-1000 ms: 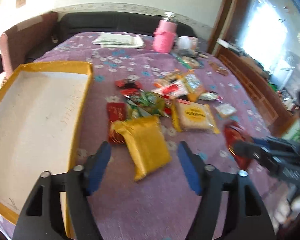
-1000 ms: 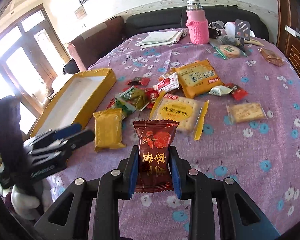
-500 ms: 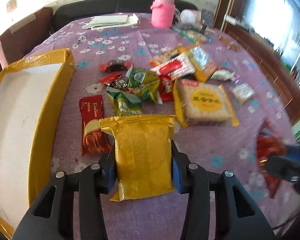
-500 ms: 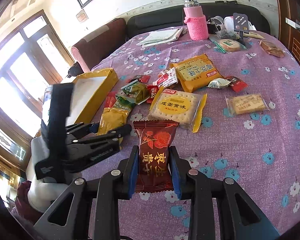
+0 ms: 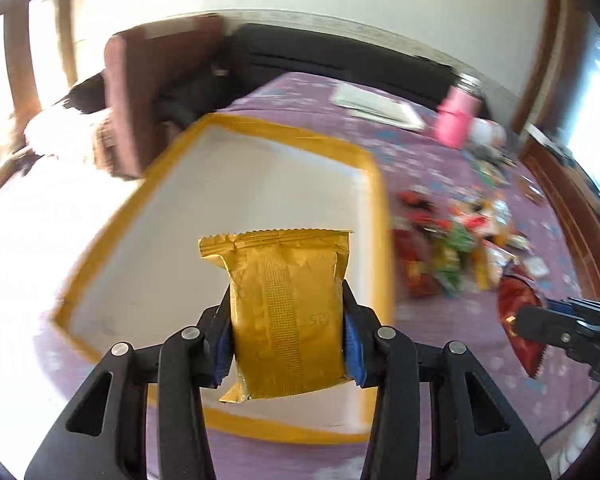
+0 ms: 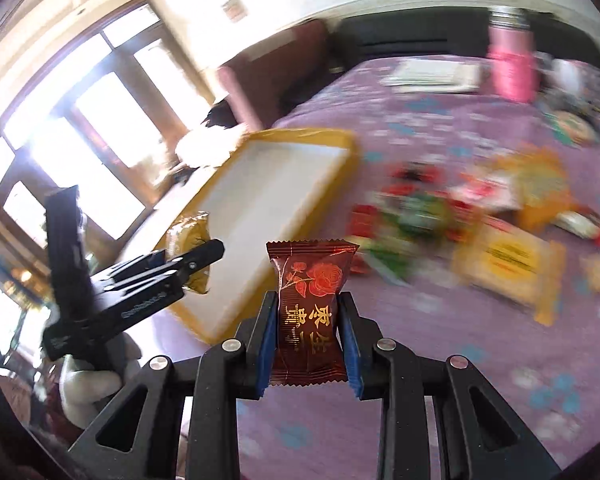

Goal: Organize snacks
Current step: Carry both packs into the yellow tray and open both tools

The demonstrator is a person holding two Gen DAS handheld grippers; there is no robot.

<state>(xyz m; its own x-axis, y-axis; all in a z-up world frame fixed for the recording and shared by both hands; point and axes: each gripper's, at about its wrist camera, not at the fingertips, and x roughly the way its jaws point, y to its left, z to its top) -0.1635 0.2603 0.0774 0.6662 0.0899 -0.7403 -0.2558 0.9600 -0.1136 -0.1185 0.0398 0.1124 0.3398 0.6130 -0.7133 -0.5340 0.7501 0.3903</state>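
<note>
My left gripper (image 5: 288,344) is shut on a golden-yellow snack packet (image 5: 284,304) and holds it above the white inside of the yellow-rimmed box (image 5: 380,216). It also shows in the right wrist view (image 6: 196,256), over the box's near left corner. My right gripper (image 6: 310,336) is shut on a dark red snack packet (image 6: 310,308) with a rose print, just right of the box (image 6: 340,148). That red packet shows at the right in the left wrist view (image 5: 518,320). A blurred pile of loose snacks (image 6: 440,216) lies on the purple cloth.
A pink bottle (image 6: 512,64) and white papers (image 6: 432,74) stand at the table's far side. A dark sofa (image 5: 340,60) and a brown chair (image 5: 140,92) lie beyond the table. A yellow biscuit pack (image 6: 504,260) lies at the right.
My left gripper closed on the yellow packet, lifted it and swung left over the box. My right gripper moved left toward the box, still holding the red packet.
</note>
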